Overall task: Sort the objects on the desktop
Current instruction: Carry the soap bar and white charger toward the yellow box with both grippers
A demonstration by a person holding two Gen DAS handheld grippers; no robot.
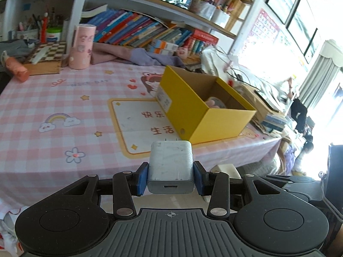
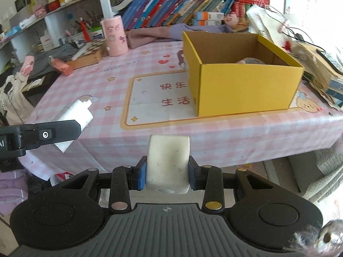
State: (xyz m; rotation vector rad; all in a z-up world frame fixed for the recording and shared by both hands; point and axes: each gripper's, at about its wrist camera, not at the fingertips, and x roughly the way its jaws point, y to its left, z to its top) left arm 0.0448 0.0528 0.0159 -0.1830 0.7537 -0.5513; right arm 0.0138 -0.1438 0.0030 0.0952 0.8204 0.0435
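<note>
Pink-checked tablecloth (image 2: 90, 81) ahead, yellow box (image 2: 242, 85) upper right of frame, nearer right gripper (image 2: 167, 176) clamped on cream block (image 2: 167, 162); left gripper (image 1: 170, 176) clamped on white charger (image 1: 170, 162).

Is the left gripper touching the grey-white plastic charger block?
Touching. The left wrist view shows the left gripper with both blue pads pressed against the sides of the grey-white plastic charger block.

The left black plastic two-finger gripper (image 1: 170, 174) and the right black plastic two-finger gripper (image 2: 167, 174) both carry blue pads, ribbed grey bases with a crosshair mark and round discs; silver rivets left, one brass-coloured right
</note>
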